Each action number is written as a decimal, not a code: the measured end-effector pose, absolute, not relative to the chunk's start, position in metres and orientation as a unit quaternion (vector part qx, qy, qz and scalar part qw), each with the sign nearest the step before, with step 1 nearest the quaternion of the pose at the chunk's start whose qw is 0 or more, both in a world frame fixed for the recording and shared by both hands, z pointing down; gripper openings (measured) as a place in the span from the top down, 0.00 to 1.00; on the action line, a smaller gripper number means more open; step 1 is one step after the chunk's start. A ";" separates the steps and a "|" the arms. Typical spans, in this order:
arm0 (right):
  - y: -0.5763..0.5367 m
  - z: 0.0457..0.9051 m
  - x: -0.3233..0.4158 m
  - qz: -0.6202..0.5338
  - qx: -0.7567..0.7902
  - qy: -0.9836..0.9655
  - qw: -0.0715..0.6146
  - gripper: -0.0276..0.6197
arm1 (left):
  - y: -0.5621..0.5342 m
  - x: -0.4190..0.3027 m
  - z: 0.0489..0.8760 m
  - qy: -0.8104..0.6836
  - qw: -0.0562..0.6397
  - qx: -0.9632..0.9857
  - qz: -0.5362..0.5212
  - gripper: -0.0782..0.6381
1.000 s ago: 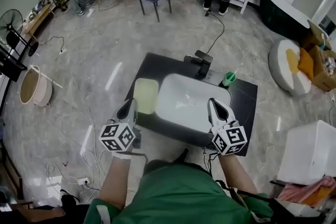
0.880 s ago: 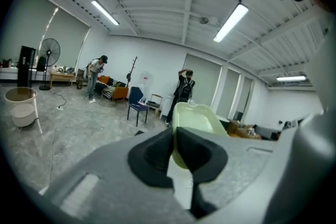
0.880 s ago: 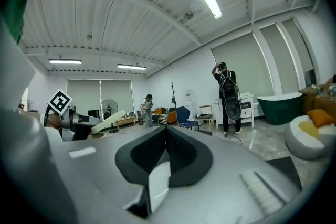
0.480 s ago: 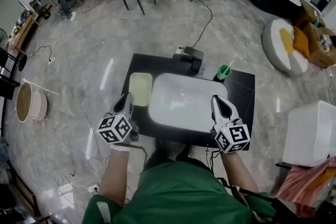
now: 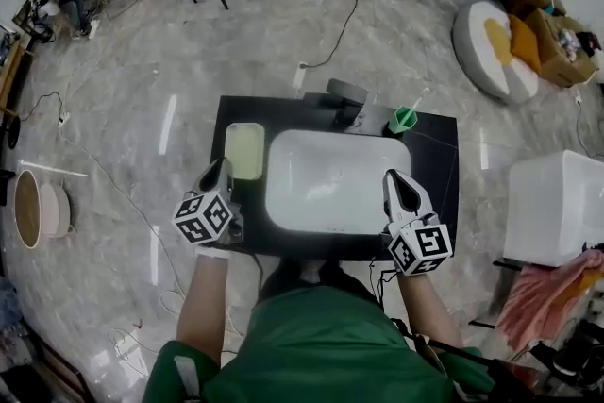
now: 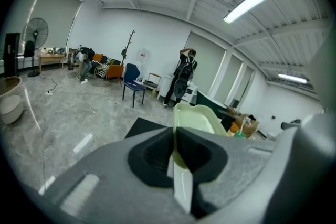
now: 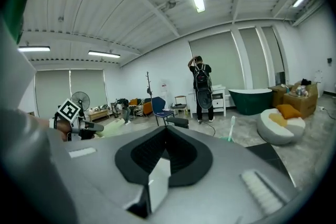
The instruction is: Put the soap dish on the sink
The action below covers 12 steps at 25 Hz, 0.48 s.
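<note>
The pale green soap dish (image 5: pixel 243 149) is over the black counter (image 5: pixel 436 167), just left of the white sink basin (image 5: pixel 283 203). My left gripper (image 5: pixel 222 169) is shut on the dish's near edge. In the left gripper view the dish (image 6: pixel 198 117) stretches away from the closed left gripper (image 6: pixel 174 129). Whether the dish rests on the counter or hangs above it is unclear. My right gripper (image 5: pixel 395 182) hovers by the basin's near right corner. In its own view the right gripper (image 7: pixel 166 131) is shut with nothing in it.
A dark faucet (image 5: pixel 347 97) and a green cup with a toothbrush (image 5: pixel 404 118) stand behind the basin. A white box (image 5: pixel 557 208) sits to the right of the counter. Cables trail over the marble floor. A person (image 6: pixel 184 78) stands far off.
The head view has tilted, so the counter sits higher and smaller in frame. Both grippers keep about the same places beside the basin, the left still holding the dish.
</note>
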State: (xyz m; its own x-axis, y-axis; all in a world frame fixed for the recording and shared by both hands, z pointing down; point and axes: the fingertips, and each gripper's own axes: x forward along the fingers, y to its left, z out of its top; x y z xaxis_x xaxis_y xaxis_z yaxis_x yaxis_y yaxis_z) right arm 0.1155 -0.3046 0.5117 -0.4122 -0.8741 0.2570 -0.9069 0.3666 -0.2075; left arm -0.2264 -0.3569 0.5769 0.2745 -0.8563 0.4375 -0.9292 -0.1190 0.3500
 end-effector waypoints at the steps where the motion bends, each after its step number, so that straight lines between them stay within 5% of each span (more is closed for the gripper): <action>1: -0.308 0.516 0.114 0.162 0.544 -0.822 0.055 0.96 | -0.365 -0.229 0.584 -0.597 0.289 0.745 0.065 0.87; 12: -0.326 0.541 0.112 0.187 0.572 -0.796 0.066 0.96 | -0.424 -0.238 0.654 -0.590 0.311 0.738 0.104 0.87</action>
State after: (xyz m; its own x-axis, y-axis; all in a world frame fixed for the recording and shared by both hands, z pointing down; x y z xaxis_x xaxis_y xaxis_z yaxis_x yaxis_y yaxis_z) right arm 0.1122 -0.3262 0.5407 -0.3365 -0.8861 0.3187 -0.9353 0.2750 -0.2229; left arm -0.2382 -0.4235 0.6536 0.2828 -0.8058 0.5202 -0.9353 -0.1114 0.3359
